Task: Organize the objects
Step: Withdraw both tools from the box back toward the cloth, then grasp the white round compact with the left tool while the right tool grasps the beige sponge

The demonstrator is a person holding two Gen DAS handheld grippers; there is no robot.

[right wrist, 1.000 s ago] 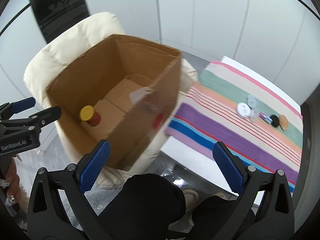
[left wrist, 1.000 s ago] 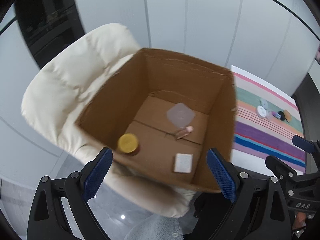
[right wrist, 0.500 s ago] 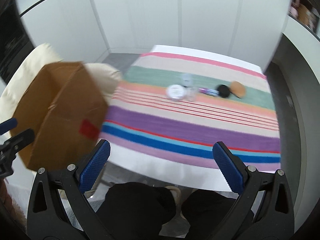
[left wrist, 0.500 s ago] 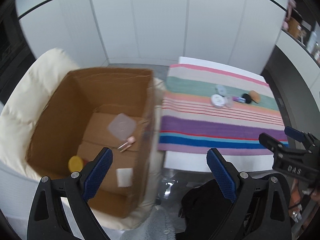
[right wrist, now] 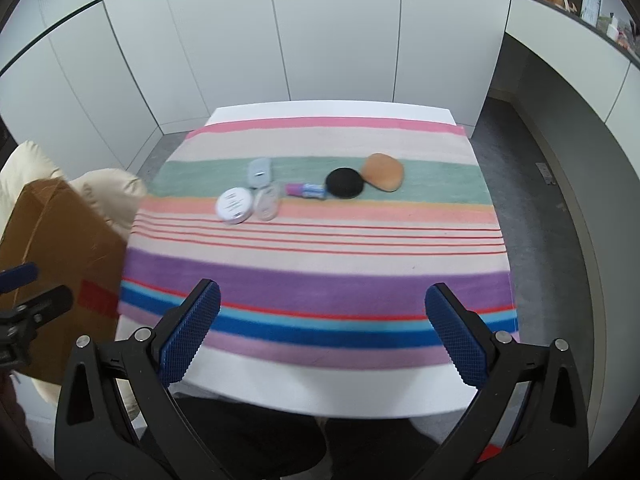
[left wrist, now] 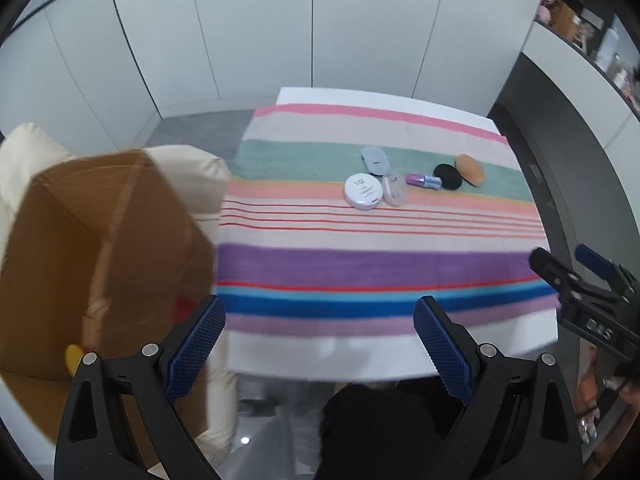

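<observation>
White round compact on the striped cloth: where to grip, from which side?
Grip the white round compact across its rim, from above, probably pads on its near and far edges: it lies flat, and the clear case crowds its right side. Right gripper is open and empty.

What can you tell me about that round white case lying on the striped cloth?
The round white case is a flat, closed disc, smooth like plastic, with small dark print on its lid, too blurred to read. It lies flat on the striped cloth, at the left end of the row of small items. A clear oval piece lies right beside it, seemingly touching its edge. Neither pair of tongs is near it.
</observation>
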